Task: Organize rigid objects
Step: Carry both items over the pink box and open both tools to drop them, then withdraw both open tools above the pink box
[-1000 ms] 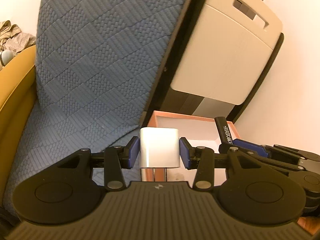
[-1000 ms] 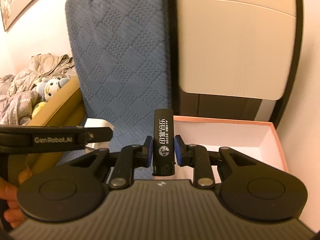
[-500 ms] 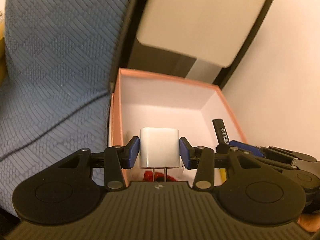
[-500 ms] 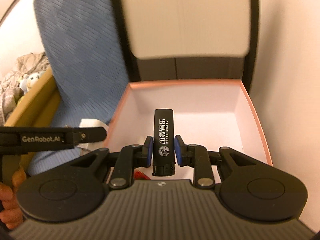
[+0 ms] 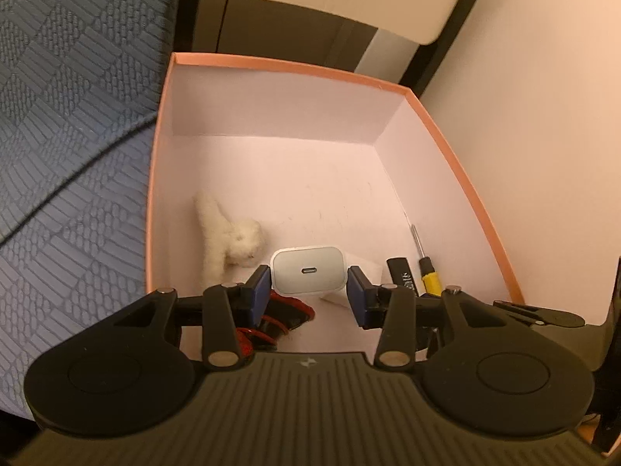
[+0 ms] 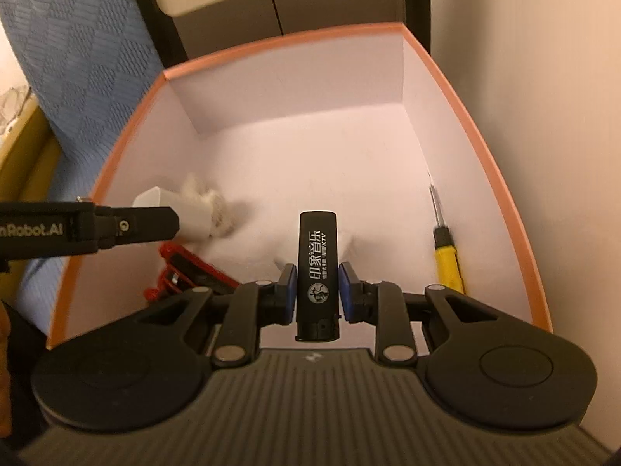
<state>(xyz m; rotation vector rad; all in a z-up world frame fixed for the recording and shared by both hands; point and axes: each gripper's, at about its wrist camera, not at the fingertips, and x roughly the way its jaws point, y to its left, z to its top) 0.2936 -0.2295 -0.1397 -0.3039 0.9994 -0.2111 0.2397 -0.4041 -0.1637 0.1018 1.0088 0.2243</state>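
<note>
Two hand-held claws hang side by side over an open pink-rimmed box [image 5: 458,159] wedged between a blue quilted cushion [image 5: 70,124] and a pale wall, each carrying one hard item for sorting. The left claw [image 5: 308,291] is clamped on a white charger block [image 5: 307,270], its blue pads pressed to the block's two flat sides and its port face turned toward the camera, a grip that keeps the smooth cube from twisting. The right claw [image 6: 316,291] is clamped on a black lighter [image 6: 317,272], held near its base so that its printed body stands out forward between the pads, clear of the box walls. Both items are above the box floor, not yet set down. The box already holds a yellow-handled screwdriver [image 6: 446,252] lying along its right wall, a red and black object [image 6: 186,272] near the left front, and a small white fluffy toy [image 5: 233,237] by the left wall; free floor shows toward the back, which seems the likely landing spot. Both claws tilt steeply downward into the box, nearly parallel, the left one's arm visible in the right camera's view crossing from the left edge. A bit of the person's hand [image 6: 4,334] shows at that view's lower left.
</note>
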